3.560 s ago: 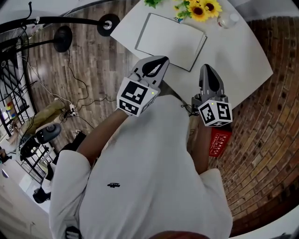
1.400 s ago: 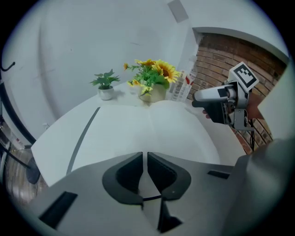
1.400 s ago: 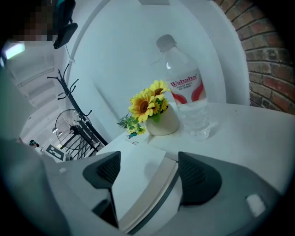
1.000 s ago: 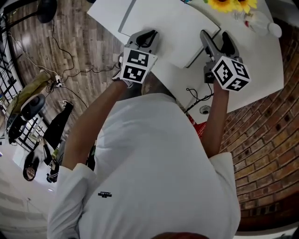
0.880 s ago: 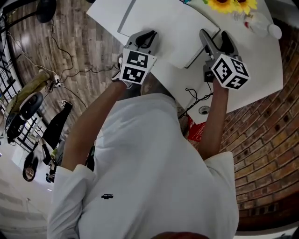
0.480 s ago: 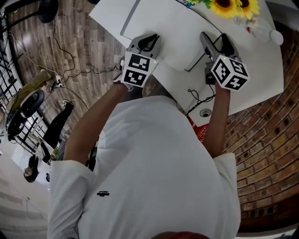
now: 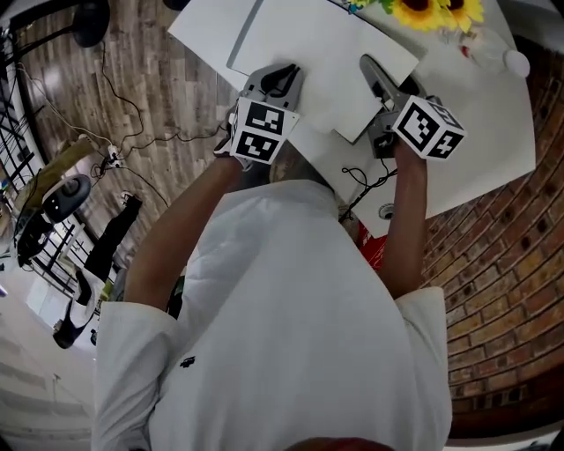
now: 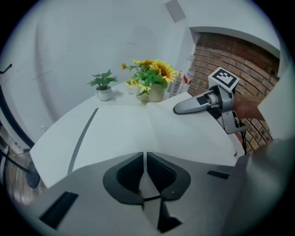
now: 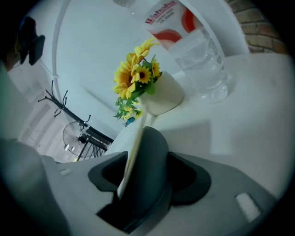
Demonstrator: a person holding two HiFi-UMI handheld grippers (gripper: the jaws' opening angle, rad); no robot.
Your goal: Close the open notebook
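Note:
The open white notebook (image 7: 317,44) lies flat on the white table (image 7: 493,132). My left gripper (image 7: 282,77) rests at the notebook's near edge, jaws shut with nothing gripped; in the left gripper view its tips (image 8: 144,156) sit over the open pages (image 8: 138,129). At the notebook's right edge is my right gripper (image 7: 368,75), also seen from the left (image 8: 184,107). Its jaws are closing with the right cover's edge (image 9: 136,138) between them, lying against one finger, the other pad still apart. That cover edge is lifted slightly.
A sunflower vase (image 7: 423,13) (image 9: 156,99) and a plastic water bottle (image 7: 493,53) (image 9: 198,50) stand behind the notebook. A small potted plant (image 8: 103,87) sits at the far left. A black cable (image 7: 366,181) hangs off the table's near edge. Brick surface lies to the right.
My right gripper has slid left onto the notebook's right edge, rolled, and its jaws have narrowed around the cover, which has risen a little. The left gripper has stayed put.

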